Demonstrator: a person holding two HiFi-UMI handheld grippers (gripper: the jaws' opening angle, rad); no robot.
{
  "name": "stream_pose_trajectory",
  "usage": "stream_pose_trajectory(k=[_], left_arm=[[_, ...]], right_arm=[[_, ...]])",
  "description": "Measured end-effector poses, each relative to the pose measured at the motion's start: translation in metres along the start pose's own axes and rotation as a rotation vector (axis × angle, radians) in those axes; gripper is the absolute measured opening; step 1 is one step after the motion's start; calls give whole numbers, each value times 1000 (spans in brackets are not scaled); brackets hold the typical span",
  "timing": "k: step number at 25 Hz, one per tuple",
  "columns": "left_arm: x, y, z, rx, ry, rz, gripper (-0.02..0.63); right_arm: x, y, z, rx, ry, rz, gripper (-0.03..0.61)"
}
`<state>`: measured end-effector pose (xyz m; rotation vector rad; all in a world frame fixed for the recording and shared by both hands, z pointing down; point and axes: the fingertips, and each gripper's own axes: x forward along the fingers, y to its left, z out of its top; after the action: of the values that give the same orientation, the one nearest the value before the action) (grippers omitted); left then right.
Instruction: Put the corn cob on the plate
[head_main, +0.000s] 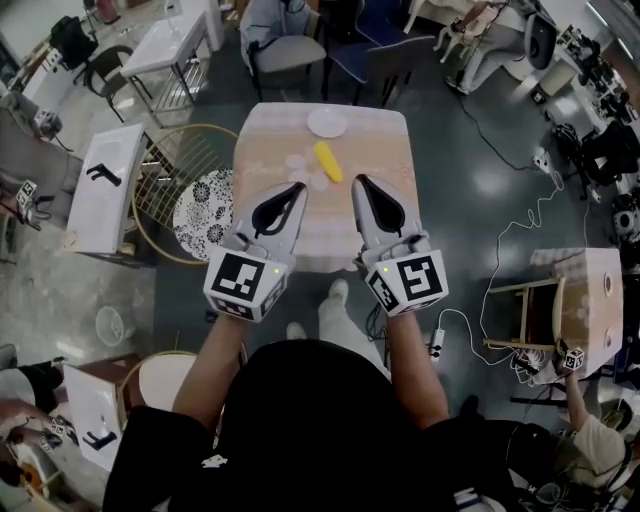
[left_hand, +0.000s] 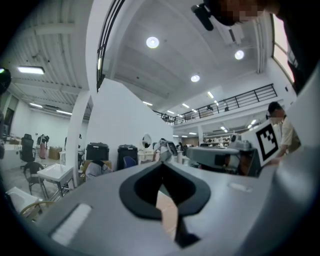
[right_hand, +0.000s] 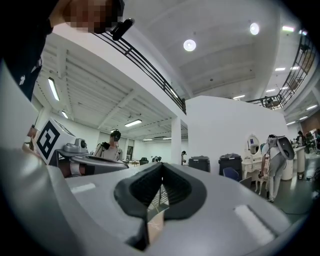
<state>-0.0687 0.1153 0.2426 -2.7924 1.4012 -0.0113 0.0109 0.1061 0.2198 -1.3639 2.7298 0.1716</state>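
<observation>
A yellow corn cob (head_main: 327, 160) lies on the small pale table (head_main: 380, 215), a little beyond both grippers. The white plate (head_main: 327, 123) sits at the table's far edge, just past the cob and apart from it. My left gripper (head_main: 299, 186) is over the near left part of the table, shut with nothing in it. My right gripper (head_main: 359, 180) is beside it on the right, also shut and empty. In the left gripper view the left gripper (left_hand: 161, 163) points level across the room. The right gripper (right_hand: 162, 165) in its own view does the same; neither view shows cob or plate.
A round wire chair (head_main: 185, 185) with a patterned cushion (head_main: 203, 212) stands against the table's left side. White tables (head_main: 105, 185) are further left, chairs (head_main: 290, 50) stand behind the table, and a wooden stool (head_main: 555, 310) with cables on the floor is at the right.
</observation>
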Motion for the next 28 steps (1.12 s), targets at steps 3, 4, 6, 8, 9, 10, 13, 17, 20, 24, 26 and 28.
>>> stream_pose_trajectory(k=[3,4,6,8,9,10,13,17,20,24,26,28], left_arm=[[12,3,-3,4,11,14,5],[16,4,-4,10,16,18,5],[24,7,-9,26,31,23,5],[31,14,-10,23,36,31,5],[35,16,-8,10,32,34,5],[38,16,-8,-1,29,34,5],[50,15,-12,-6,40,41,5],[64,25,-16,-38,37,68,5],[76,31,-16,-42,32,74,5],[94,33,-20,-40,41,78,5],[103,34,-22,-39,49,79,5],[112,36,-23,-34,55,79,5]], right_arm=[[7,-12,-4,8,7,4,2],[9,-17,-6,10,9,6,2],[16,-25,-8,14,12,9,2],[23,-30,-10,15,14,14,2],[26,-33,-11,15,16,17,2],[28,-37,-12,16,17,19,2],[32,-47,-16,9,24,30,2],[38,-61,-23,7,40,39,2],[45,-73,-30,14,47,36,2],[53,-88,-38,21,58,46,2],[58,-96,-40,24,59,51,2],[64,-104,-42,28,56,56,2]])
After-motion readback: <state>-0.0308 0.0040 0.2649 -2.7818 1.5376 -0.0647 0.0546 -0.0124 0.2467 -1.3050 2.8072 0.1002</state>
